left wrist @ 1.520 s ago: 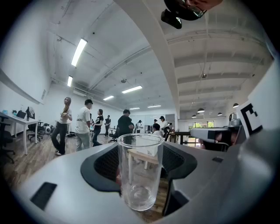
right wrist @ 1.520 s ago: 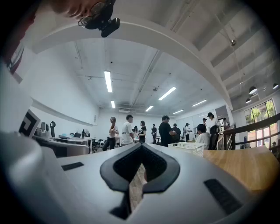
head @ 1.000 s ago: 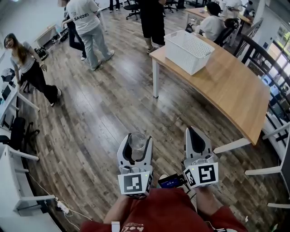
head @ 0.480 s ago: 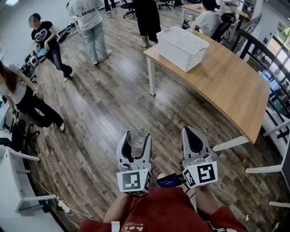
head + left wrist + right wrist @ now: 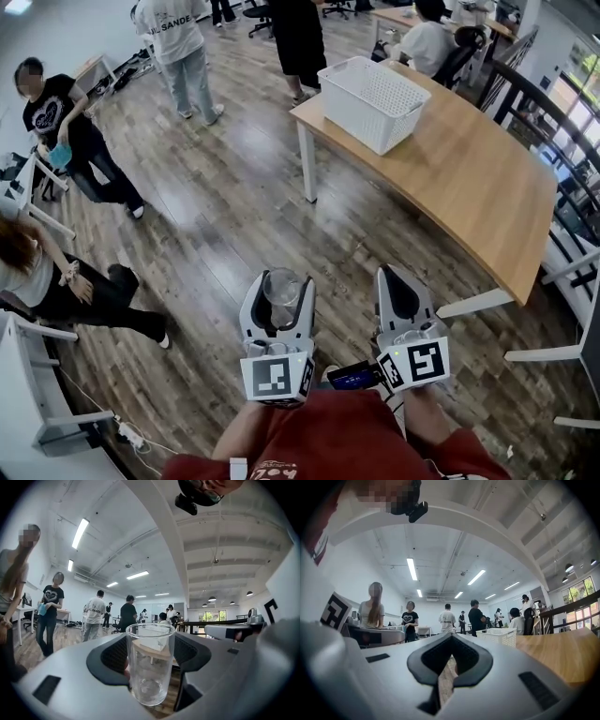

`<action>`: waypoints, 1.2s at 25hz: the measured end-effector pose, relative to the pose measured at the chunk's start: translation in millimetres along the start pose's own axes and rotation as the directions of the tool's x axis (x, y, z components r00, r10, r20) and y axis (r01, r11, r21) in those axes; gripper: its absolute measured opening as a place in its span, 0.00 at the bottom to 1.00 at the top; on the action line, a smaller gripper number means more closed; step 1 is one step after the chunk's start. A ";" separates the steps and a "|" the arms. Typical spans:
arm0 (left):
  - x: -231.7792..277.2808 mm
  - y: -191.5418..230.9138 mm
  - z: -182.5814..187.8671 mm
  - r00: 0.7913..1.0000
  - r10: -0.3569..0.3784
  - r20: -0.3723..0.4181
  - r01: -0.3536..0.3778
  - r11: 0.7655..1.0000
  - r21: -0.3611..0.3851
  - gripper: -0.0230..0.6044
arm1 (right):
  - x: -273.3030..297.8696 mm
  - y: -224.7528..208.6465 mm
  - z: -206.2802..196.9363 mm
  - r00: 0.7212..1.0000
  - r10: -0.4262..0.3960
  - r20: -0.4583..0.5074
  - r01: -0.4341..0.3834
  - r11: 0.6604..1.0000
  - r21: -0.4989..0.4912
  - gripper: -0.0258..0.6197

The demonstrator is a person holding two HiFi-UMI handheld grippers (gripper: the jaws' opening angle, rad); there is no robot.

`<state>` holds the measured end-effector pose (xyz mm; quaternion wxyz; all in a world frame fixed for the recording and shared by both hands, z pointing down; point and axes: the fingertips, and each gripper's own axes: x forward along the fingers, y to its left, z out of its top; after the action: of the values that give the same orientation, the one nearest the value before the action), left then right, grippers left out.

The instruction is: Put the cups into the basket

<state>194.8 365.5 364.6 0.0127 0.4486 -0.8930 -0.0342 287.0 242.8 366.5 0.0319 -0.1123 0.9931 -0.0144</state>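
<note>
My left gripper [image 5: 281,298] is shut on a clear glass cup [image 5: 282,288], which stands upright between the dark pads; in the left gripper view the cup [image 5: 150,663] fills the middle. My right gripper [image 5: 401,292] is shut with nothing in it, its jaws touching at the tips [image 5: 451,639]. The white plastic basket [image 5: 376,100] stands on the near corner of the wooden table [image 5: 469,178], well ahead of both grippers. Both grippers are held low over the wooden floor, close to the person's body.
Several people stand at the far end of the room and to the left [image 5: 61,131]; one sits behind the table [image 5: 427,42]. A white table leg [image 5: 307,161] marks the table's corner. White desks [image 5: 28,375] line the left. A dark railing [image 5: 534,103] runs at the right.
The view has shifted slightly, so the table and basket sit a little further left. People on the left have walked on. Both grippers keep their pose, the cup still held.
</note>
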 end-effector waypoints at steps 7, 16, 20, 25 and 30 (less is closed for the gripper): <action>35.3 22.4 0.2 1.000 -0.021 -0.004 0.021 1.000 -0.010 0.49 | 41.0 -3.2 3.8 1.000 -0.017 -0.007 0.017 1.000 -0.022 0.05; 80.6 68.4 2.3 0.999 -0.034 -0.014 0.034 0.999 -0.020 0.49 | 110.8 11.2 5.3 1.000 -0.003 -0.015 0.003 0.999 -0.042 0.05; 97.2 92.2 7.2 0.999 -0.035 -0.016 0.035 0.999 -0.025 0.49 | 140.1 18.8 9.4 1.000 -0.003 -0.016 0.002 0.999 -0.052 0.05; 119.7 119.8 12.8 0.999 -0.053 -0.011 0.052 0.998 -0.024 0.49 | 175.0 28.2 9.8 1.000 -0.013 -0.018 0.012 0.998 -0.062 0.05; 143.6 142.9 14.2 0.997 -0.080 -0.006 0.080 0.997 -0.016 0.49 | 206.8 31.2 8.7 0.999 -0.044 -0.006 0.044 0.997 -0.067 0.05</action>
<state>-6.1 336.1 359.6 0.0177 0.4840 -0.8739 -0.0401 79.5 226.7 344.3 0.0241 -0.1351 0.9904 0.0175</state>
